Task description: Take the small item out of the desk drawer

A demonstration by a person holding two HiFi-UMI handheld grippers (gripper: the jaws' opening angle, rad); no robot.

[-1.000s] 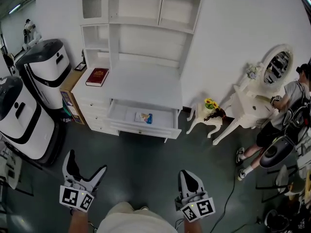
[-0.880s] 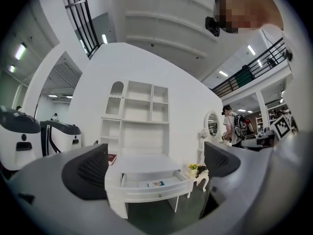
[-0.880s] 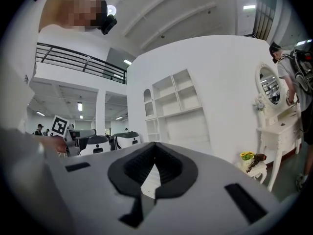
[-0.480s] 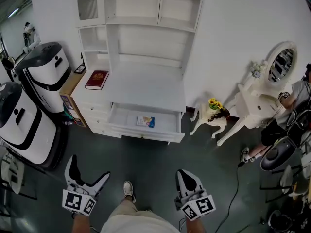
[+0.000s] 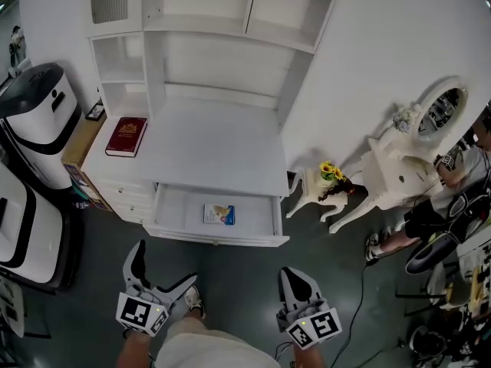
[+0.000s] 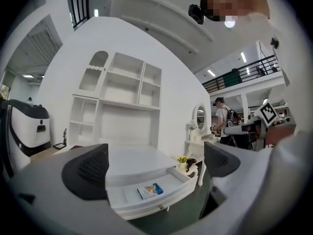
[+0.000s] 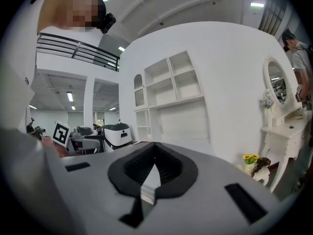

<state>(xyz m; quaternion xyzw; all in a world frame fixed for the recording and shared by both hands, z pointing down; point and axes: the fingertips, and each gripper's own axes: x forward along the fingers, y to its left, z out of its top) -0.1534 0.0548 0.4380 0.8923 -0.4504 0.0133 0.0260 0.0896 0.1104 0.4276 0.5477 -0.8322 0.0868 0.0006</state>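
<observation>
The white desk (image 5: 222, 152) has its drawer (image 5: 184, 209) pulled out toward me. A small flat packet with blue print (image 5: 219, 215) lies on the drawer floor; the left gripper view shows the packet (image 6: 149, 190) too. My left gripper (image 5: 163, 275) is held low, in front of the drawer's left end, jaws wide open and empty. My right gripper (image 5: 296, 282) hangs below the drawer's right end with its jaws shut and nothing between them. Both grippers are well short of the drawer.
A dark red book (image 5: 126, 136) lies on the desk's left side. White-and-black machines (image 5: 34, 121) stand at the left. A small white stand with flowers (image 5: 330, 175) and a white dressing table with an oval mirror (image 5: 430, 117) are to the right, with a person (image 5: 449, 194) seated there.
The view has moved closer to the desk and somewhat right. The drawer now lies nearer to both grippers. The left gripper has shifted right. Jaw states are unchanged.
</observation>
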